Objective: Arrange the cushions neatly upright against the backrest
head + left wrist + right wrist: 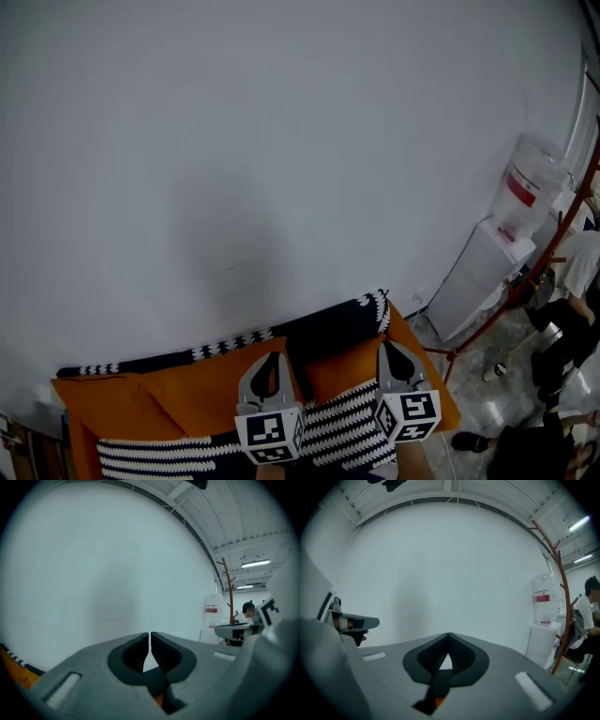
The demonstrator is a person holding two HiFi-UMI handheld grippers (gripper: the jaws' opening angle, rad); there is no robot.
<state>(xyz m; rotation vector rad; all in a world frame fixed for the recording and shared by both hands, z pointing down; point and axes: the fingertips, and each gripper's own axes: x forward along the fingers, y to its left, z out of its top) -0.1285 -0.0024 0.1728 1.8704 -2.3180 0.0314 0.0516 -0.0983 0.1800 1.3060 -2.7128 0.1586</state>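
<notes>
Low in the head view is an orange sofa (112,403) with a dark, white-fringed cover (323,323) along the top of its backrest. A black-and-white striped cushion (342,427) lies below and between my grippers, and another striped one (155,455) lies at lower left. My left gripper (269,367) and right gripper (392,352) are raised side by side above the cushions, pointing at the white wall. Each is shut with nothing between the jaws. The left gripper view (150,639) and right gripper view (448,639) show mostly bare wall past the closed tips.
A white water dispenser (483,277) with a bottle (530,183) stands right of the sofa, beside a reddish wooden coat stand (548,239). A seated person (572,309) is at the far right edge. A white wall (281,141) fills the upper view.
</notes>
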